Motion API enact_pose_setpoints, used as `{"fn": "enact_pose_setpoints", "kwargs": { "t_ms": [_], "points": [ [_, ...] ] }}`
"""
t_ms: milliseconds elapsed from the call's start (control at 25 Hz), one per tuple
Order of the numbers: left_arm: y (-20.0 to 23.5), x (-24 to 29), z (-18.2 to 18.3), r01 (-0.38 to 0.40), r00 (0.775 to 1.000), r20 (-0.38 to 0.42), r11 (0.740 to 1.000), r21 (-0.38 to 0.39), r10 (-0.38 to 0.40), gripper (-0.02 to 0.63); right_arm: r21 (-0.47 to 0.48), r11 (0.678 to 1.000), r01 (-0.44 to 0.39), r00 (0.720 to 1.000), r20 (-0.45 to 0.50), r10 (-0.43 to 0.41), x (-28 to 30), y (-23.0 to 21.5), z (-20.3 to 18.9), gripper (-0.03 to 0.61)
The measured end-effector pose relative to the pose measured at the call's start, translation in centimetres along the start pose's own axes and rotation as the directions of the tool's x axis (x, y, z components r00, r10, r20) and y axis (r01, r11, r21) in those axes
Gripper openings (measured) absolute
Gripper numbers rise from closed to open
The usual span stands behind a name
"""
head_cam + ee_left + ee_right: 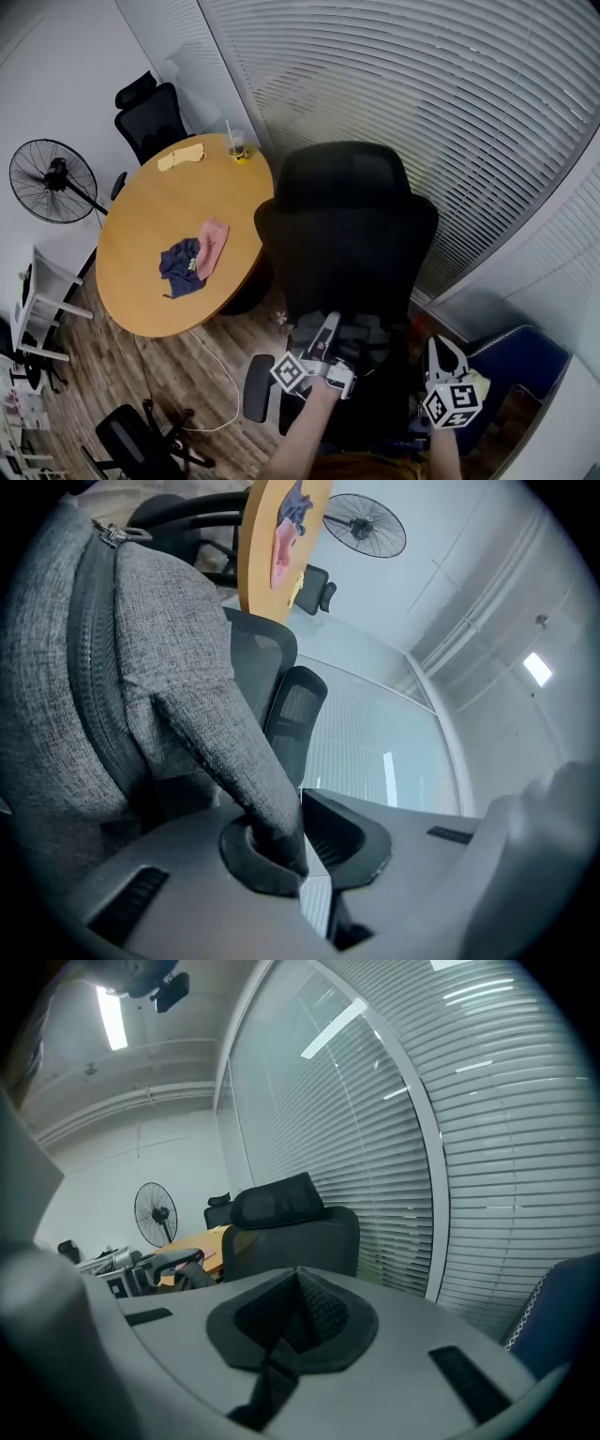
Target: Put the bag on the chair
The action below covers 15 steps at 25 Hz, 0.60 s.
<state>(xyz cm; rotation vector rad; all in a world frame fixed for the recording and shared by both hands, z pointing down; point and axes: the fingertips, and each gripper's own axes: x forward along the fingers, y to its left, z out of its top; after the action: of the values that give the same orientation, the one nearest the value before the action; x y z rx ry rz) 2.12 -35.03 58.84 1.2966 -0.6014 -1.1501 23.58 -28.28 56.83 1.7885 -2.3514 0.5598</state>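
A grey fabric bag lies on the seat of the black office chair, just below its tall backrest. My left gripper reaches onto the seat and is shut on a strap of the bag. In the left gripper view the grey bag fills the left side, and its strap runs down into the closed left gripper. My right gripper hovers to the right of the seat, apart from the bag. In its own view the right gripper is shut and holds nothing, with the chair ahead of it.
A round wooden table stands left of the chair with crumpled cloths, a yellow cloth and a cup. A fan and a second black chair stand behind it. Blinds close the right side; a blue seat is near my right gripper.
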Motion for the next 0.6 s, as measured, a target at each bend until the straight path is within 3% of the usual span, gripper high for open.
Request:
{"fn": "enact_pose_setpoints", "kwargs": {
  "t_ms": [400,600],
  "points": [
    [1.4,1.8,1.0,-0.006,1.000,0.004,1.000,0.021,0.006,0.023,0.007,0.999,-0.038,0.999,-0.030,0.038,1.3,0.9,-0.4,0.013],
    [1.7,1.7,0.8,-0.001,1.000,-0.007,1.000,0.016,0.001,0.023,0.010,1.000,-0.010,0.999,-0.038,0.010,0.3,0.1,-0.9,0.013]
  ]
}}
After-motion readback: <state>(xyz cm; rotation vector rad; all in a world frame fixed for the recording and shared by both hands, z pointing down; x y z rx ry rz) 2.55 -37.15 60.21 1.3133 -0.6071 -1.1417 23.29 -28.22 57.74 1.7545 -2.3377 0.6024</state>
